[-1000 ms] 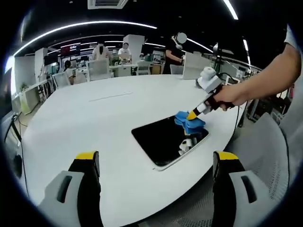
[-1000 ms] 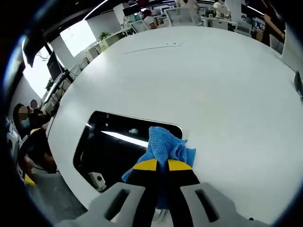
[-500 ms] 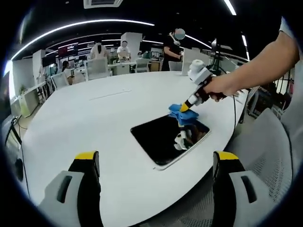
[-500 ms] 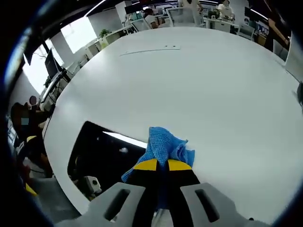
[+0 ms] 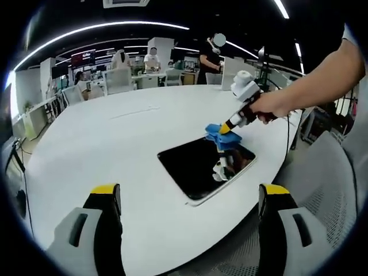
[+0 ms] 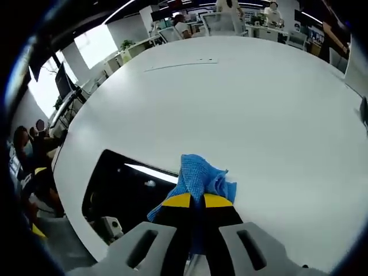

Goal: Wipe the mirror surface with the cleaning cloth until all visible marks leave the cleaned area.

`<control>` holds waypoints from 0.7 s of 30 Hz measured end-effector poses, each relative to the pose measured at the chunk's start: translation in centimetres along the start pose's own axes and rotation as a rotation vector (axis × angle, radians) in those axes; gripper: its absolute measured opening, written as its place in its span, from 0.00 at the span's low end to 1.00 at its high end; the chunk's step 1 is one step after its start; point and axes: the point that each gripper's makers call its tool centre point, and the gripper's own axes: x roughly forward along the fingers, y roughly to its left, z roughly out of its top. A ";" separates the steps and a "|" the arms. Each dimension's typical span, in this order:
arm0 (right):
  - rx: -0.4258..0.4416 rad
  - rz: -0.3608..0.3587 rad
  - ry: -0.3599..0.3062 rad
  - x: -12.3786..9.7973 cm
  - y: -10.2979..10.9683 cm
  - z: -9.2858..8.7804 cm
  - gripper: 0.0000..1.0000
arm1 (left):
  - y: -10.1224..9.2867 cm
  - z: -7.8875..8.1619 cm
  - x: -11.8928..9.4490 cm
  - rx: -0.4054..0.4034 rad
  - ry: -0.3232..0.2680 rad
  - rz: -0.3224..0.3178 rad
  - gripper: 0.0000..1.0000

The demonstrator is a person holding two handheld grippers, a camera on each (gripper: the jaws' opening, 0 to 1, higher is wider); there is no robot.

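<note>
In the left gripper view my left tool [image 5: 190,201] stands wide apart at the bottom, holding nothing. The mirror [image 5: 201,169] lies flat on the white table [image 5: 103,149] right of centre, its long axis running from lower left to upper right. My right tool [image 5: 225,129] presses the blue cloth [image 5: 221,137] on its upper right corner. In the right gripper view, the right tool [image 6: 191,200] is clamped on the cloth [image 6: 198,175] at the mirror [image 6: 123,187] edge, lower centre.
</note>
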 end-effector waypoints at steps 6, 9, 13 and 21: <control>-0.017 -0.008 0.004 0.1 -0.1 0.0 0.00 | 0.0 0.2 0.1 -0.010 -0.005 -0.005 0.99; -0.011 -0.010 0.004 0.1 -0.1 0.0 0.00 | -0.2 0.2 0.1 0.010 -0.002 -0.008 0.99; -0.012 -0.008 0.006 0.2 -0.1 0.0 0.00 | 0.2 0.3 -0.1 -0.008 -0.009 0.007 0.99; -0.019 -0.004 0.005 0.1 0.0 0.0 0.00 | 0.6 0.5 0.2 0.004 -0.018 0.026 0.99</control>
